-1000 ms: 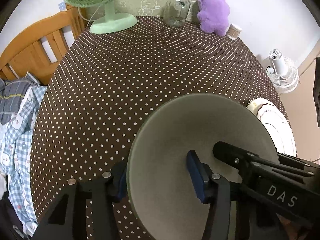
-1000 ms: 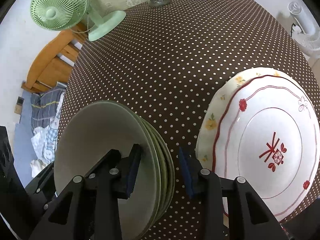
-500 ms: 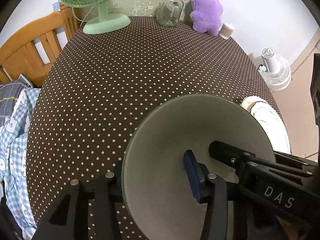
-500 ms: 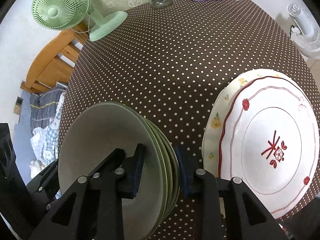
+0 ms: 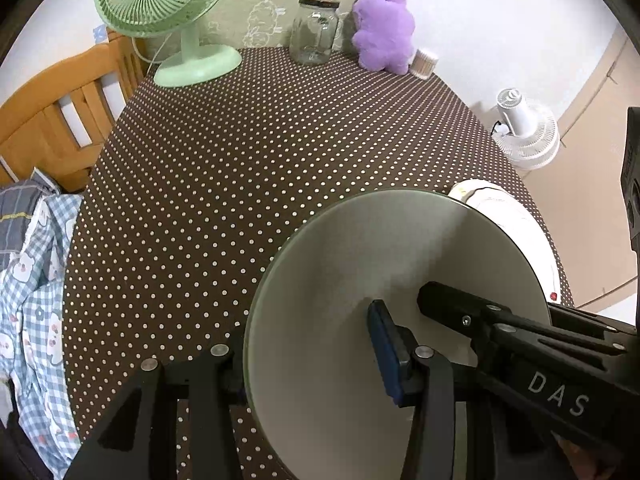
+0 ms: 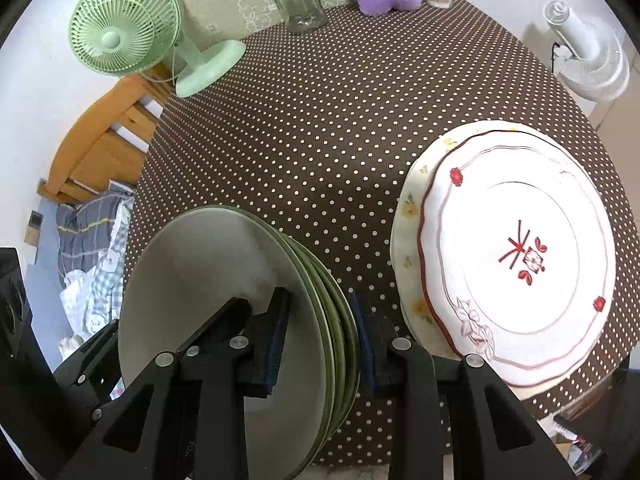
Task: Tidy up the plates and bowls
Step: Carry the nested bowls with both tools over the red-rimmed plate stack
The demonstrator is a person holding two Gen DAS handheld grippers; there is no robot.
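A stack of green plates (image 6: 224, 288) is held above the near edge of the polka-dot table (image 6: 340, 120). My right gripper (image 6: 320, 336) is shut on the stack's rim, one pad on each side. My left gripper (image 5: 312, 364) is shut on the same stack (image 5: 380, 264) from the other side, with its blue pad (image 5: 386, 356) on the top face. The right gripper's black finger lies across that face in the left wrist view. A white plate with red pattern (image 6: 520, 252) rests on a floral plate at the right; its edge shows in the left wrist view (image 5: 516, 216).
At the far end of the table stand a green fan (image 5: 168, 12), a glass jar (image 5: 314, 30), a purple plush toy (image 5: 384, 32) and a small cotton-swab cup (image 5: 424, 64). A wooden chair (image 5: 60, 108) with clothes is at the left. A white floor fan (image 5: 524, 132) stands at the right.
Both grippers rose with the green stack, so the table looks farther off. The right gripper's fingers closed in on the stack's rim.
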